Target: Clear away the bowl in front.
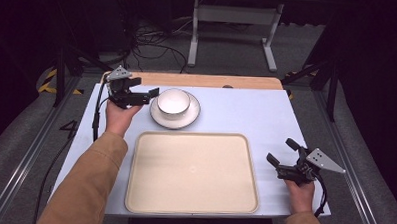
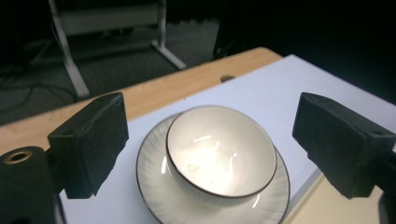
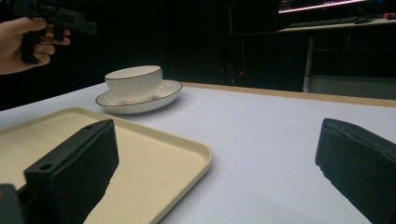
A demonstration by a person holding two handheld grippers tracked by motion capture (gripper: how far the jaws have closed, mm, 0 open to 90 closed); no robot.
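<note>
Left claw (image 1: pixel 148 94) spread beside our bowl (image 1: pixel 174 101), touching nothing; saucer (image 1: pixel 174 118) partly hidden beneath bowl. Right claw (image 1: pixel 279 155) spread, well apart; tray (image 1: pixel 133 190) corner cut off.

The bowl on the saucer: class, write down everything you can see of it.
The bowl is white and glossy, ceramic by its look, with a thin dark line round the rim and faint vertical ribs on its outer wall. It stands upright and empty in the middle of a matching saucer, on the pale table just beyond the beige tray. Only the saucer touches it; the left gripper stands open beside it.
</note>
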